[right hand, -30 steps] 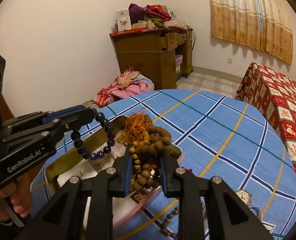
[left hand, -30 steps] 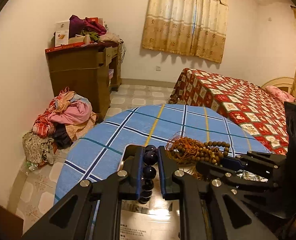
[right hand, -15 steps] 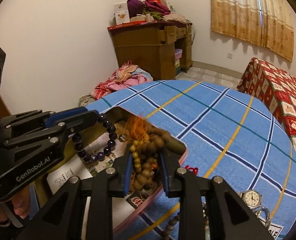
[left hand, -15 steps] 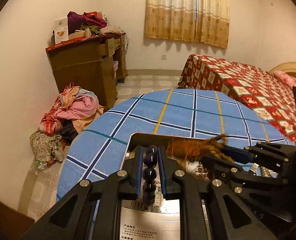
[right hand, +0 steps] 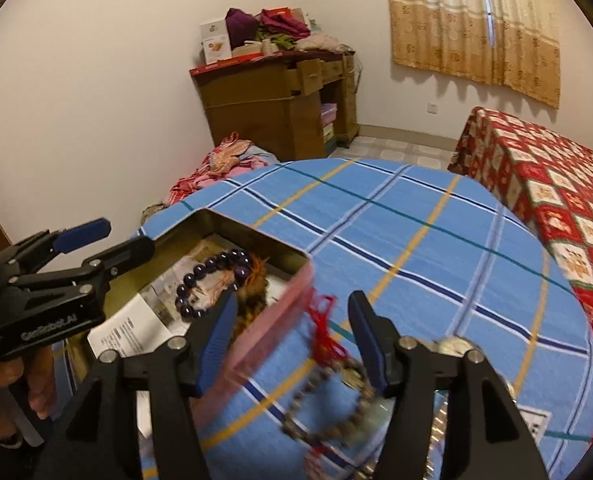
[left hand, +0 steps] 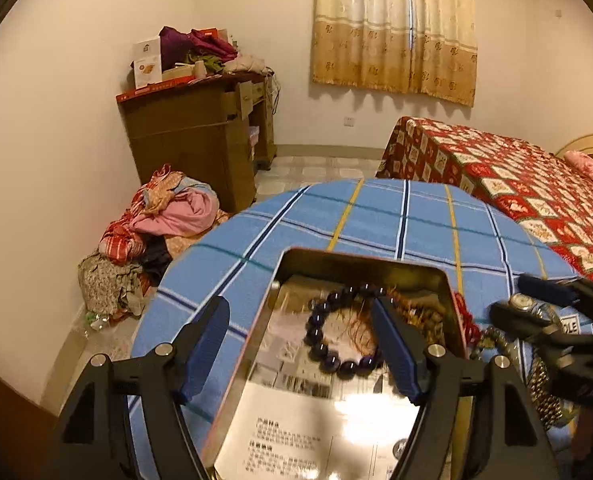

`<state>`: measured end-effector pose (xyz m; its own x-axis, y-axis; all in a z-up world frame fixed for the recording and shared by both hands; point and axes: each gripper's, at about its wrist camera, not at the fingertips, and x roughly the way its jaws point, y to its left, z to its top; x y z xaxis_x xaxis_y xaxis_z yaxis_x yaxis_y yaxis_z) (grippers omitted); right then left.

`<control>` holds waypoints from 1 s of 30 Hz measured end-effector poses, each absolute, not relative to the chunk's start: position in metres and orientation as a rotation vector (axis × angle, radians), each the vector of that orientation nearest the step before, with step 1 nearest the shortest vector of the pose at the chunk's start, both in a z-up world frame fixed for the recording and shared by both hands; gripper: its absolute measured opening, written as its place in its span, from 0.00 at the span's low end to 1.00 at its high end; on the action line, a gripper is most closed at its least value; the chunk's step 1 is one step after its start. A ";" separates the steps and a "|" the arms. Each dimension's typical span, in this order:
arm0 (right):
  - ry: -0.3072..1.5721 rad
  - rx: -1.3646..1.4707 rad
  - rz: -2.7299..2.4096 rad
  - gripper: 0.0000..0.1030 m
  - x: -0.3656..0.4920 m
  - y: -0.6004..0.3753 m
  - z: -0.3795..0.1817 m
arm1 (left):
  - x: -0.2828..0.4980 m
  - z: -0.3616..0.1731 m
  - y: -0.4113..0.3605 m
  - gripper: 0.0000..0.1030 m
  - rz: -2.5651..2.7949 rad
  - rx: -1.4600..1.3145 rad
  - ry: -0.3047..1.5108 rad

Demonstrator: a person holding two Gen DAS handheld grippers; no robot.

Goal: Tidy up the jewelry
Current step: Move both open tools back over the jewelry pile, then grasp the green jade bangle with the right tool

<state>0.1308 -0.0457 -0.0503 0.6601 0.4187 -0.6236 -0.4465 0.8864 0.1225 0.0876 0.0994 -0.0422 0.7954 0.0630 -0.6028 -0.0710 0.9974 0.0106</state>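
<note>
My left gripper stands wide open over the metal tin, holding nothing. The dark purple bead bracelet lies loose in the tin on the printed paper that lines its floor, toward the far end, with the tangle of brown wooden beads and orange cord just beside it against the tin's right wall. My right gripper is open just as wide and empty, hanging above the blue checked tablecloth near the tin's pink outer wall.

What I judge to be next lies under my right fingers: a greyish bead strand with a red knotted tassel on the cloth, close to the table's near edge. The view is blurred there, so I cannot tell exactly how its loops lie. Beside it, toward the near right edge, a metal wristwatch with a link band rests on the cloth.

The strand will handle limp and light; the hard, round beads will likely roll out of a shallow pinch. I would close across two or three beads where the strand bunches, not on the tassel, whose threads may slip or snag. The watch is heavier and stiffer; I would take the band beside the case, sparing the glass.
</note>
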 end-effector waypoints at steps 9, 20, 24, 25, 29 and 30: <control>0.686 0.028 0.348 0.65 0.101 -0.123 -0.050 | 0.059 -0.050 0.082 0.71 0.084 -0.039 0.649; 0.720 0.065 0.254 0.65 0.070 -0.177 -0.070 | 0.038 -0.043 0.029 0.71 -0.010 0.003 0.647; 0.745 0.053 0.265 0.65 0.065 -0.183 -0.079 | 0.033 -0.044 0.010 0.71 -0.036 0.030 0.652; 0.749 0.051 0.269 0.65 0.064 -0.184 -0.081 | 0.032 -0.045 0.007 0.71 -0.043 0.035 0.654; 0.771 0.031 0.307 0.54 0.061 -0.178 -0.088 | 0.027 -0.046 -0.004 0.71 -0.061 0.050 0.651; 0.777 0.028 0.314 0.50 0.061 -0.177 -0.090 | 0.026 -0.046 -0.006 0.71 -0.065 0.052 0.651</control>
<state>0.0607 -0.1769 -0.0900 0.6691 0.2886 -0.6849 -0.2681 0.9532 0.1397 0.0263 -0.0060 -0.0462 0.7939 -0.0438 -0.6065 0.0763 0.9967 0.0279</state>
